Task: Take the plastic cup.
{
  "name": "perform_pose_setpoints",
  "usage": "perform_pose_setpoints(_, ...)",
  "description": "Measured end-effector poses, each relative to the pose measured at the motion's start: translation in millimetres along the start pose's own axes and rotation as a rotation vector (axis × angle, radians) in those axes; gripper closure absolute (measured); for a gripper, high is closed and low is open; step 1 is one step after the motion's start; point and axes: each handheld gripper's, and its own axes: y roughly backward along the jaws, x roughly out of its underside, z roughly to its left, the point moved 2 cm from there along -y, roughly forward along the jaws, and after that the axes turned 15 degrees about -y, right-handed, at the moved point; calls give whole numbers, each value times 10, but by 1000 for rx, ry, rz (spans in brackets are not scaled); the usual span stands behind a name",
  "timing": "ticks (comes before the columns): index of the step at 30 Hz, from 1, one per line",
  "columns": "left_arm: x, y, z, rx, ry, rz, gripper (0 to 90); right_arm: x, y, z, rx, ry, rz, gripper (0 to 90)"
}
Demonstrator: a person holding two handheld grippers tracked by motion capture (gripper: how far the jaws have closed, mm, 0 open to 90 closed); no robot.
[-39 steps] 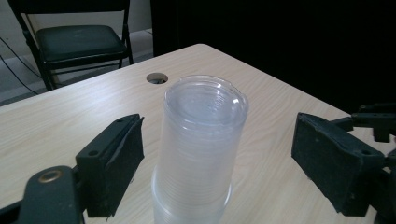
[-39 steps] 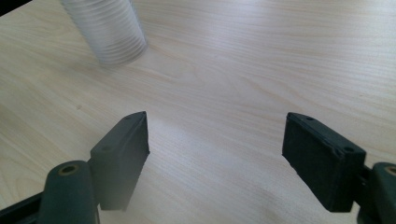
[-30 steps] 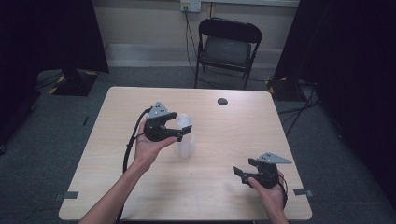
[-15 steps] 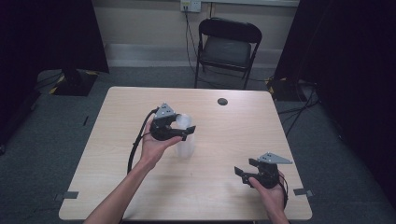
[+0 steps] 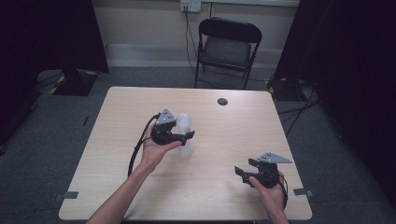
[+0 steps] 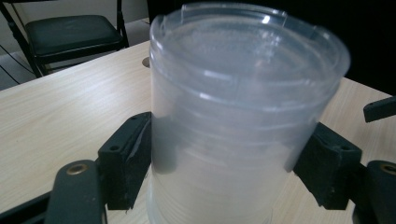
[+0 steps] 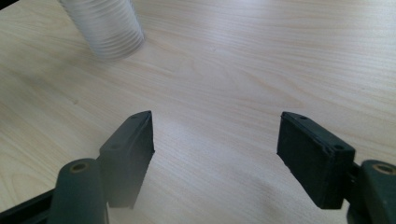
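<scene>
the left hand [image 5: 154, 148] reaches forward over the middle of the table and holds the left gripper [image 6: 219, 172], whose jaws stand on both sides of a clear container [image 6: 243, 116] (whether they press it i cannot tell). the right hand [image 5: 271, 189] stays low near the table's near right corner, and the right gripper [image 7: 215, 149] has its jaws wide apart.

A pale wood-grain pattern is shown on the table [image 5: 116, 154], a frosted clear finish with fine ridged rings on the plastic container [image 6: 243, 116], black on the gripper pads [image 7: 133, 149], the folding chair [image 5: 229, 46] and the small disc [image 5: 222, 101].
</scene>
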Motion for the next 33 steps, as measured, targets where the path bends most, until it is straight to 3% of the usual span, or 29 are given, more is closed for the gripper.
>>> perform_pose_setpoints(3, 11, -15, -6, -4, -10, 16, 234, 0, -3, -6, 1, 1, 0, 273)
perform_pose_setpoints(5, 15, -40, 0, 5, 26, -3, 245, 1, -7, -11, 0, -3, -1, 273)
perform_pose_setpoints(8, 15, -64, -36, -10, 1, 9, 259, -2, -6, -11, 0, 0, -3, 273)
perform_pose_setpoints(16, 2, -41, -26, -13, 6, 3, 323, -4, -18, -15, 3, -5, 3, 273)
perform_pose_setpoints(33, -43, 5, -21, -33, 5, -2, 309, -3, -25, -13, 6, -7, 5, 273)
